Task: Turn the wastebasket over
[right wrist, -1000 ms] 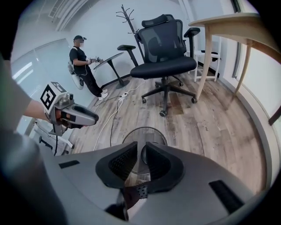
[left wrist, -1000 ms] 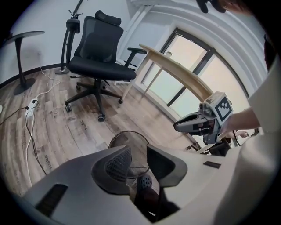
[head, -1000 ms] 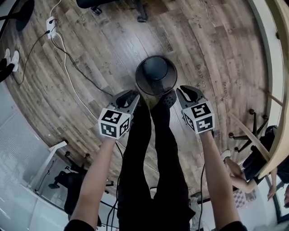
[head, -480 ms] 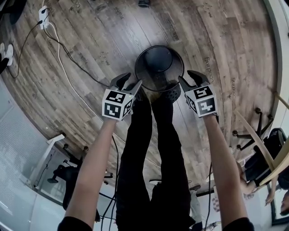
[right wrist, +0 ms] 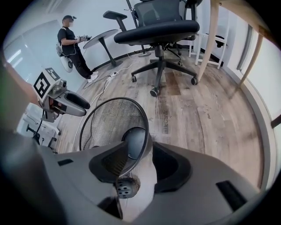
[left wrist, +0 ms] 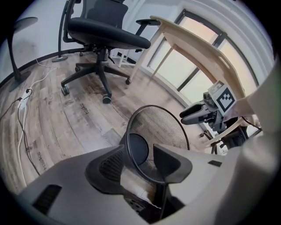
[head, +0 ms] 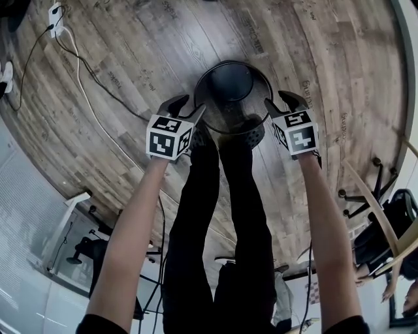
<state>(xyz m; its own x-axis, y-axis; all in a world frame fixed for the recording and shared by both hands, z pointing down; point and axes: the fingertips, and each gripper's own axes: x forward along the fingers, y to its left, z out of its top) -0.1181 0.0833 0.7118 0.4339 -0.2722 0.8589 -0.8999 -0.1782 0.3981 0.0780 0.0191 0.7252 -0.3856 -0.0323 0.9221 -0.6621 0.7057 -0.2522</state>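
Observation:
A black mesh wastebasket [head: 232, 98] stands upright on the wooden floor, its mouth up, just ahead of the person's shoes. My left gripper [head: 185, 107] is at the left side of its rim and my right gripper [head: 281, 103] at the right side. In the left gripper view the wastebasket [left wrist: 169, 129] has its rim running between the jaws of the left gripper [left wrist: 138, 158], one jaw outside and one inside. In the right gripper view the rim of the wastebasket [right wrist: 109, 123] likewise lies inside my right gripper [right wrist: 147, 160]. Both sets of jaws have just been opening and stand apart from the rim.
A black office chair [left wrist: 103, 35] on castors stands beyond the basket, next to a light wooden desk [left wrist: 197, 48]. A power strip with white cable [head: 55, 13] lies on the floor at far left. A person [right wrist: 72, 44] stands by a round table [right wrist: 99, 37] further off.
Both grippers have come down from above the shoes to the two sides of the basket's rim. Their jaws have opened, and the rim now lies between them.

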